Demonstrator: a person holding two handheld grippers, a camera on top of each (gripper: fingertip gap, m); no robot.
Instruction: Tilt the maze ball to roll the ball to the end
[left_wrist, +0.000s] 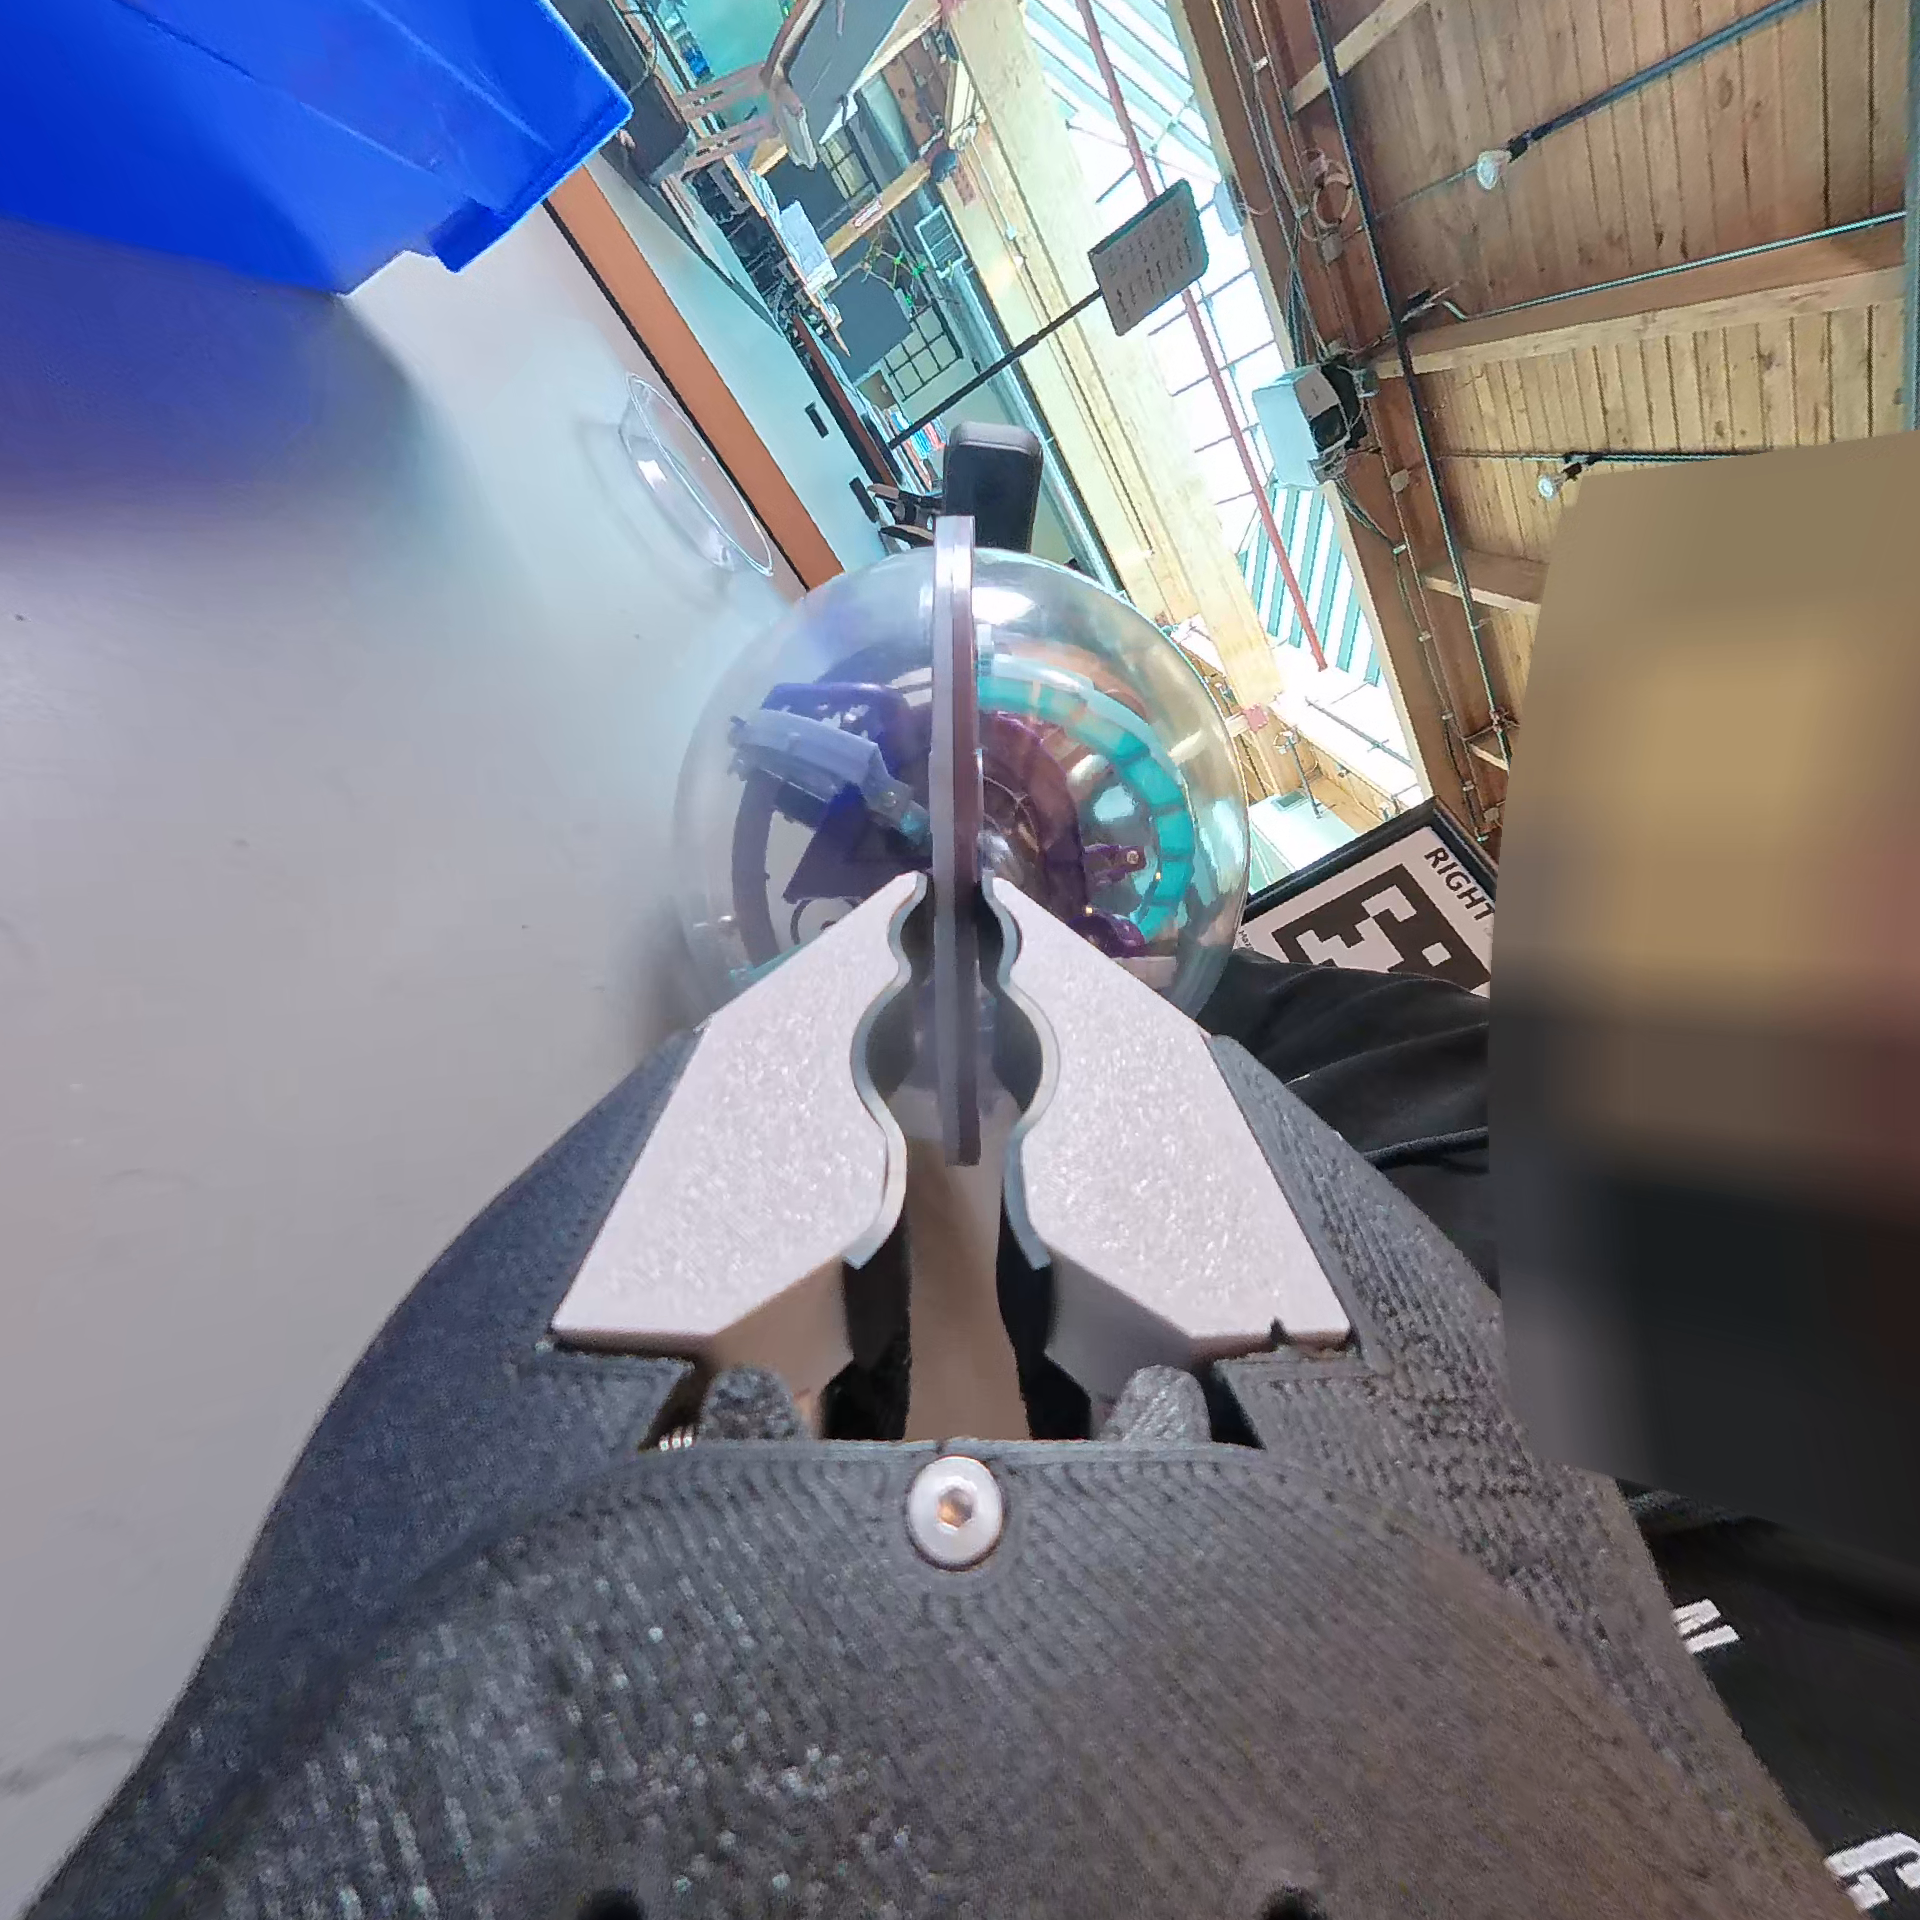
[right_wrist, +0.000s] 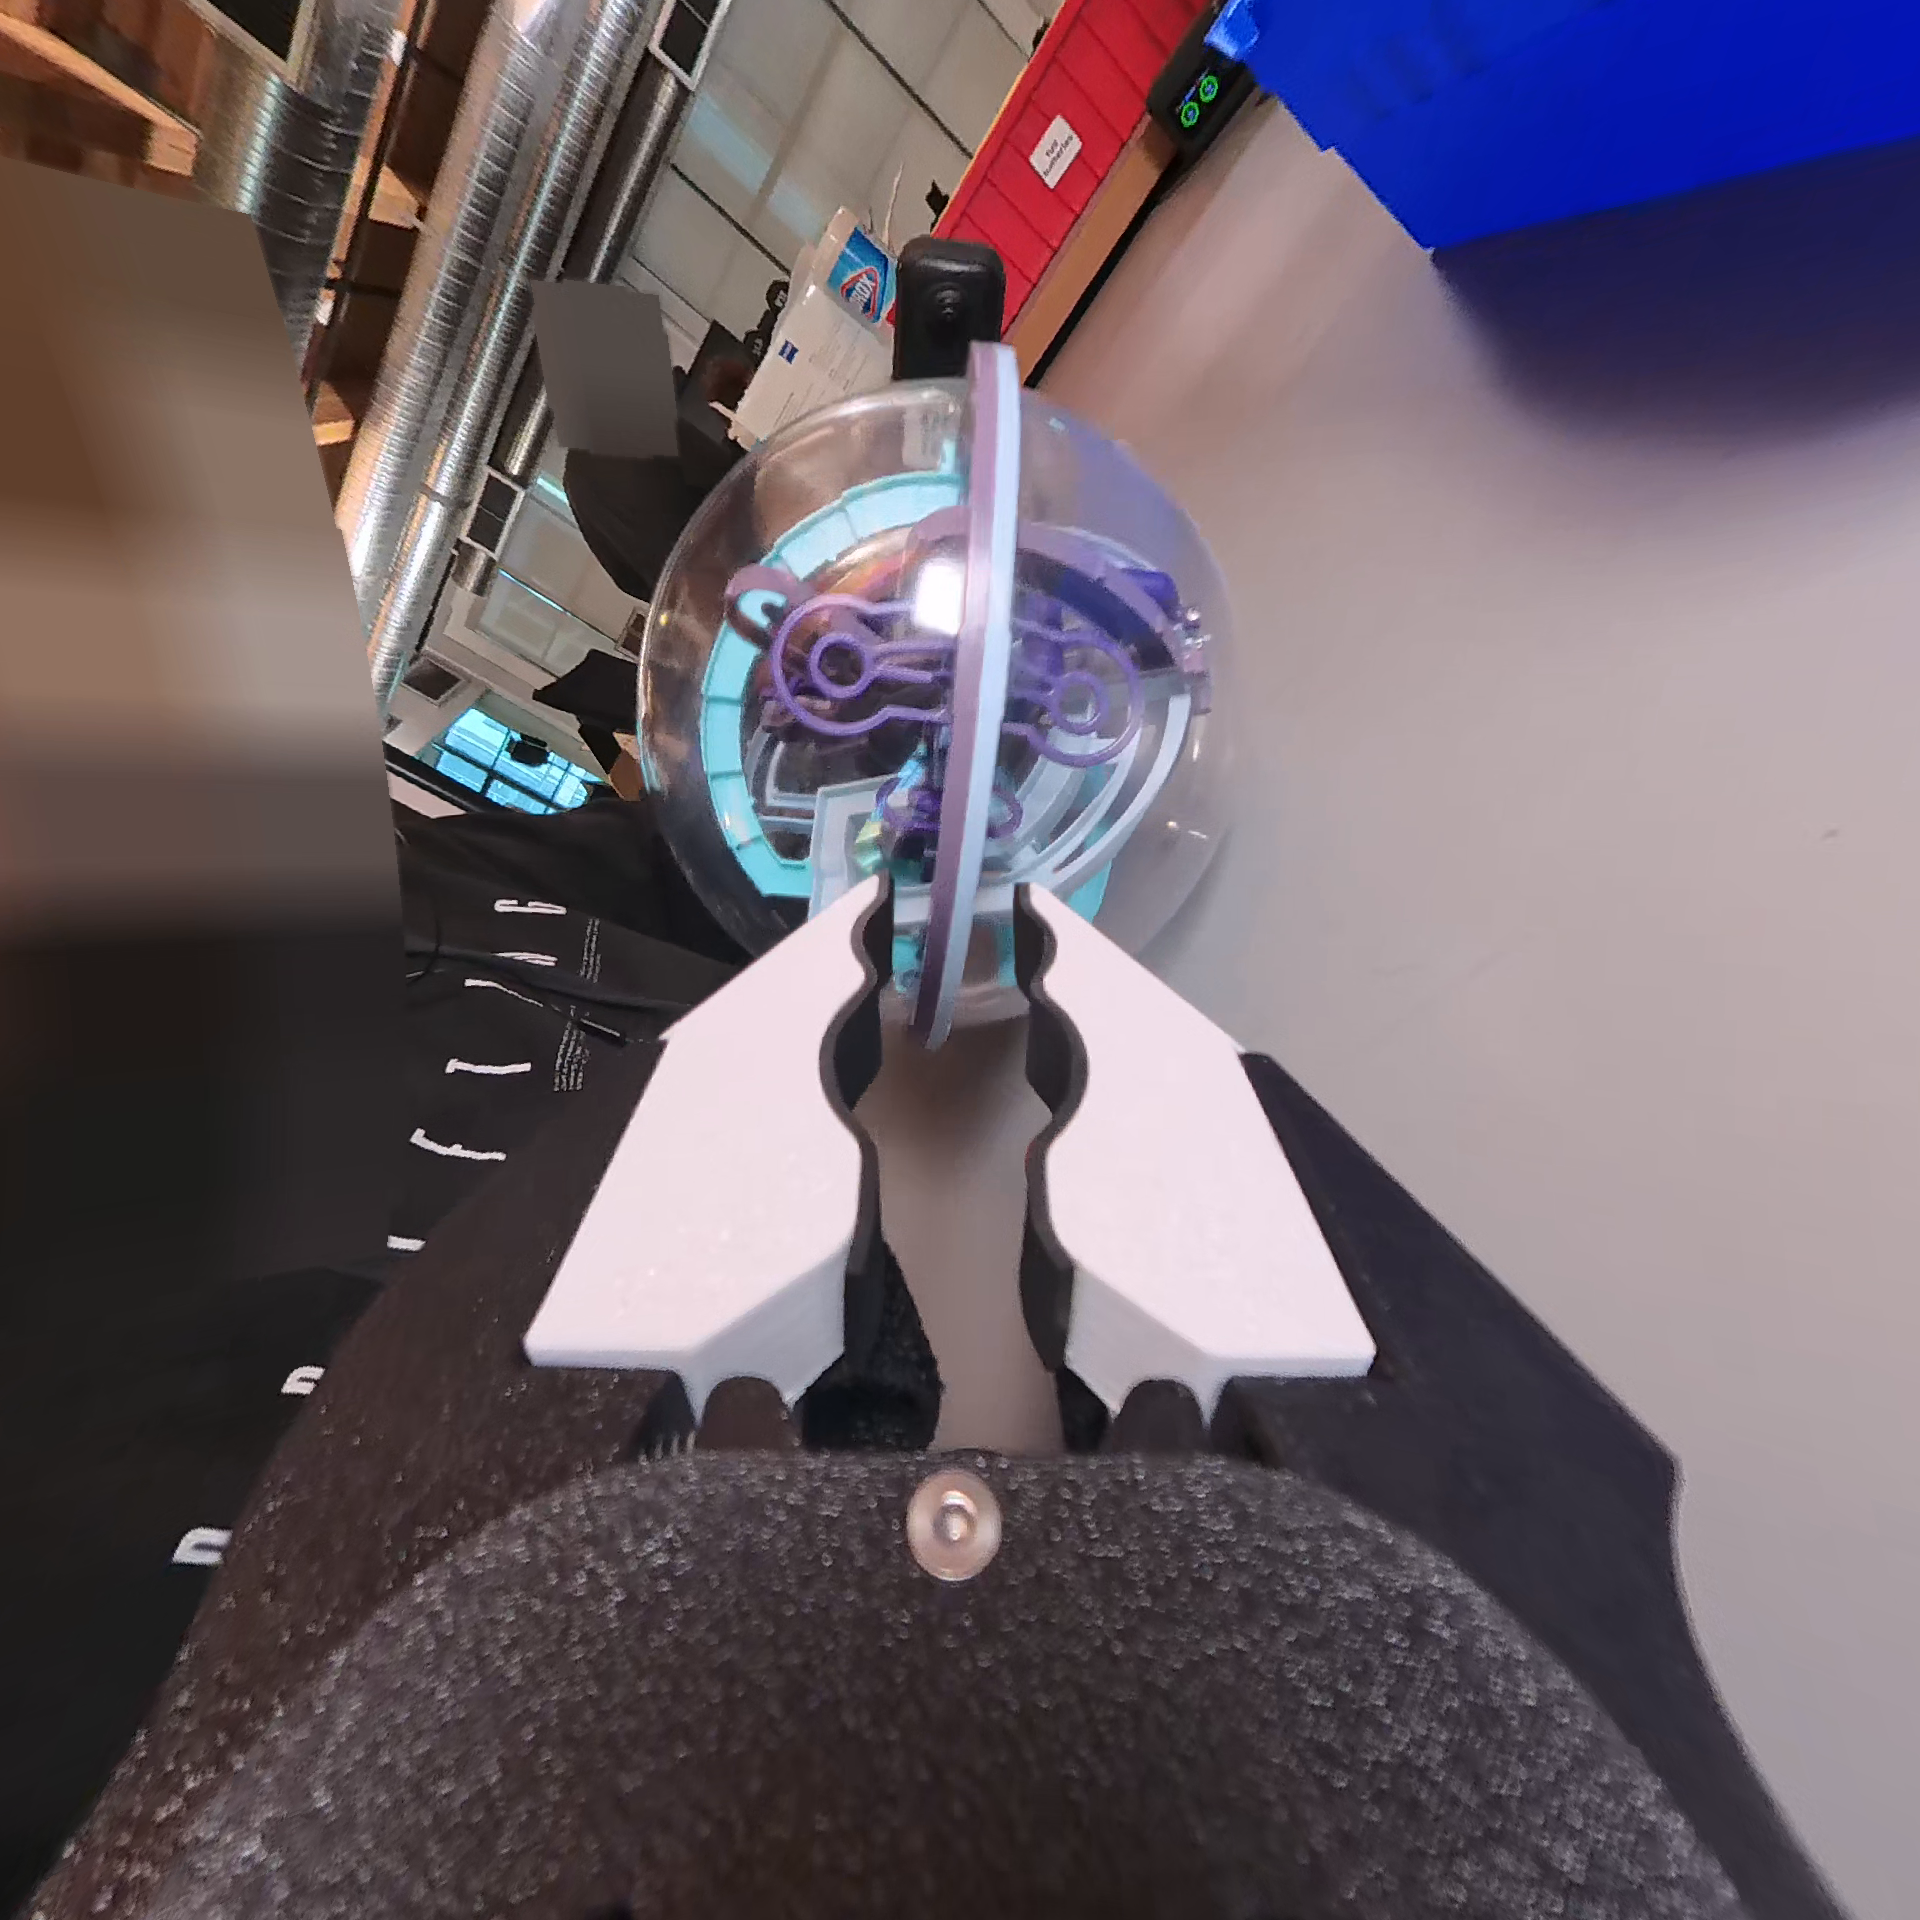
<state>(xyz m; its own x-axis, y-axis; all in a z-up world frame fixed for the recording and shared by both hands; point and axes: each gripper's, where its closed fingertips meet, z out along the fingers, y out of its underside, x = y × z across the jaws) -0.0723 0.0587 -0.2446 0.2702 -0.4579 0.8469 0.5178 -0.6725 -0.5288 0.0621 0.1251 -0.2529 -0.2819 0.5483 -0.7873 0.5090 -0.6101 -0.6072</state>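
Note:
The maze ball (left_wrist: 1122, 748) is a clear sphere with purple and teal tracks inside and a flat grey ring (left_wrist: 954, 675) around its middle. It is held off the grey table (left_wrist: 312, 727), with both views rolled sideways. My left gripper (left_wrist: 956, 899) is shut on the ring's near edge. In the right wrist view the maze ball (right_wrist: 790, 665) shows from the opposite side. My right gripper (right_wrist: 951, 904) is open, its jaws either side of the ring (right_wrist: 987, 582) with gaps. I cannot make out the small ball inside.
A blue bin (left_wrist: 260, 135) stands on the table and also shows in the right wrist view (right_wrist: 1610, 104). A clear bowl (left_wrist: 696, 478) sits near the table's far edge. A red bin (right_wrist: 1070, 135) is beyond. A person in black clothing (right_wrist: 468, 1039) is close by.

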